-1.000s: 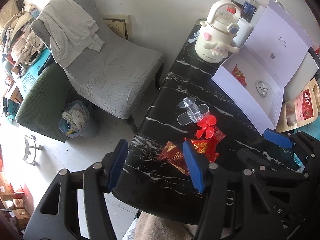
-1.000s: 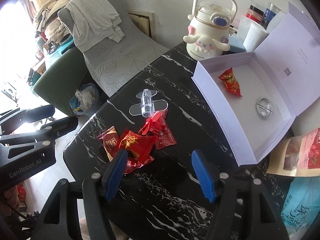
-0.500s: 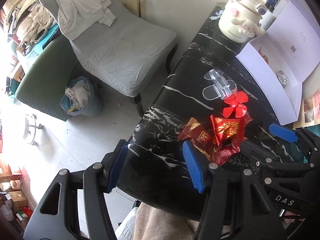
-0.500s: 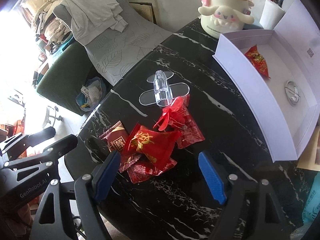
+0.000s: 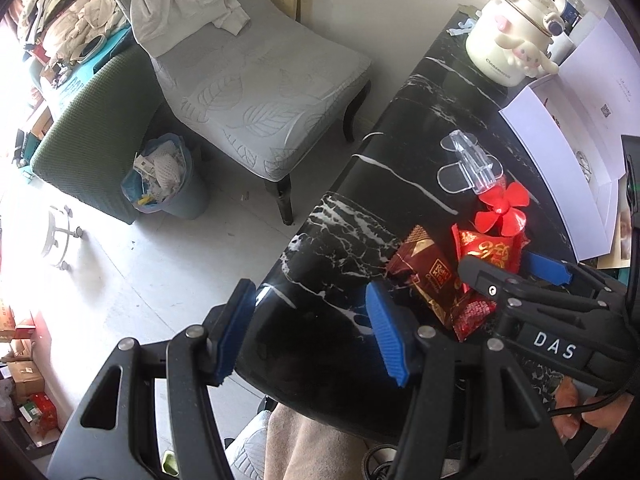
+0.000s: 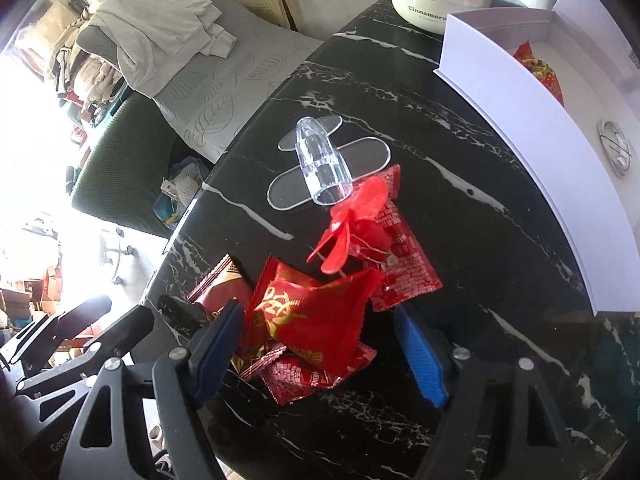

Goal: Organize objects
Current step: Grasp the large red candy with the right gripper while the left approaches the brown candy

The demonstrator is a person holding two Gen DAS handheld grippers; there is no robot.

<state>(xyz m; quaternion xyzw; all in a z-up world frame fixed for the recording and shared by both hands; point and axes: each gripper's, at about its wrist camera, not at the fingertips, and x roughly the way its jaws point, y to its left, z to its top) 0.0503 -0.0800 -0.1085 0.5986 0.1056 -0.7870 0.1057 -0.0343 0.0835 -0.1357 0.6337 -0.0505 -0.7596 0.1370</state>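
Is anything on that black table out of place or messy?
Yes: the red snack packets lie heaped crookedly on one another near the table's edge, a red toy fan on top, while the open white box beside them holds only one packet and a small round metal thing.

Strong daylight from the left, both views blown out white at the left edge. Floor (image 5: 132, 264) is bright. Glossy black tabletop (image 6: 460, 216) shows soft sheen, little glare. Heavy fisheye bending with dark vignette corners. Centre sharp; right-view rim is slightly soft and hazy. White box (image 6: 520, 112) is evenly lit.
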